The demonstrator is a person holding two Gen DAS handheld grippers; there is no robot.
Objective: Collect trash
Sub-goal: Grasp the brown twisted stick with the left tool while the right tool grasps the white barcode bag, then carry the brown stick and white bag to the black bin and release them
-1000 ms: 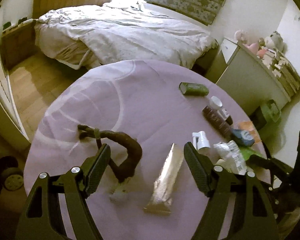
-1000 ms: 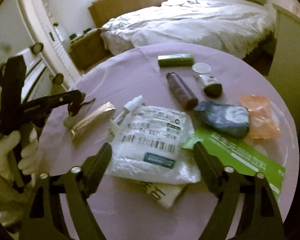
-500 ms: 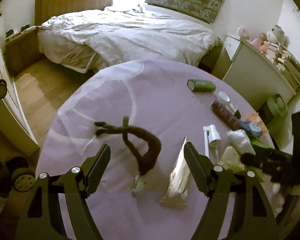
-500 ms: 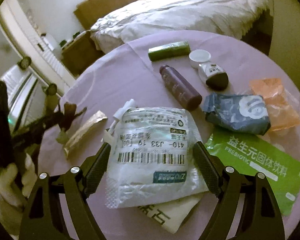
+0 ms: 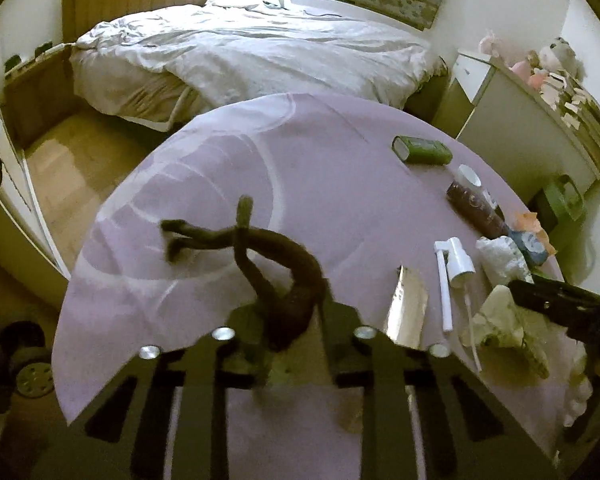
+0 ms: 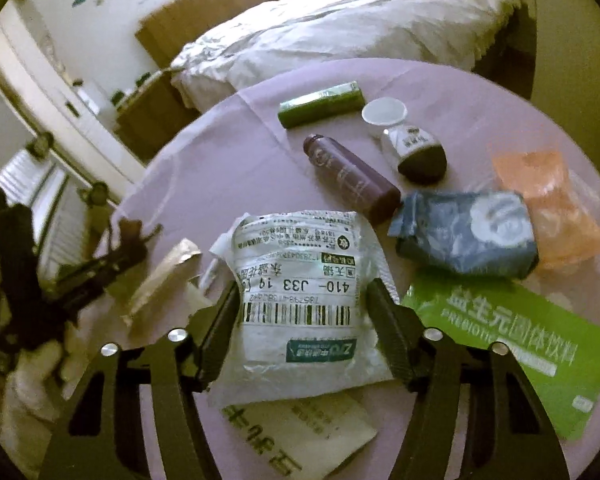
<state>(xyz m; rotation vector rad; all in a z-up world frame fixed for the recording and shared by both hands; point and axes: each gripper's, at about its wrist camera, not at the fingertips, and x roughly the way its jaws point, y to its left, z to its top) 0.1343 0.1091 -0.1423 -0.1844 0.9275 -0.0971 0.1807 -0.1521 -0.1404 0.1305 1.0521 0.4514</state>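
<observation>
- The left gripper [image 5: 288, 320] has just been closing and now pinches the dark brown, blackened banana peel [image 5: 288, 276]; its limp strips arch up and splay out over the round table's lilac cloth [image 5: 228, 160], toward the far left.
- The right gripper [image 6: 304, 328] has also just been closing, and its black ribbed pads [image 6: 388, 336] press both sides of the white plastic courier bag [image 6: 300, 280], which is crinkled, with a barcode label and a teal logo, lying at the near middle of the table.
- Under that bag lies one white paper sheet with large dark characters [image 6: 300, 432], near the table's front edge.
- One flat metallic gold wrapper [image 5: 406, 308] lies just right of the left gripper, and one white spray nozzle with a thin tube [image 5: 452, 276] lies beside it.
- Two bottles lie on their sides: one dark maroon bottle [image 6: 352, 178] and one small dark bottle with a white label [image 6: 416, 152]; one white round cap [image 6: 384, 112] sits next to the small one.
- One green cylindrical tube [image 6: 320, 104] lies at the far side of the table.
- One crumpled blue-grey pouch [image 6: 468, 236] touches one orange translucent bag [image 6: 548, 208].
- One bright green flat sachet with white lettering [image 6: 512, 344] lies to the right of the courier bag.
- A person's white-gloved hand [image 6: 32, 372] holds the left gripper's handle.
</observation>
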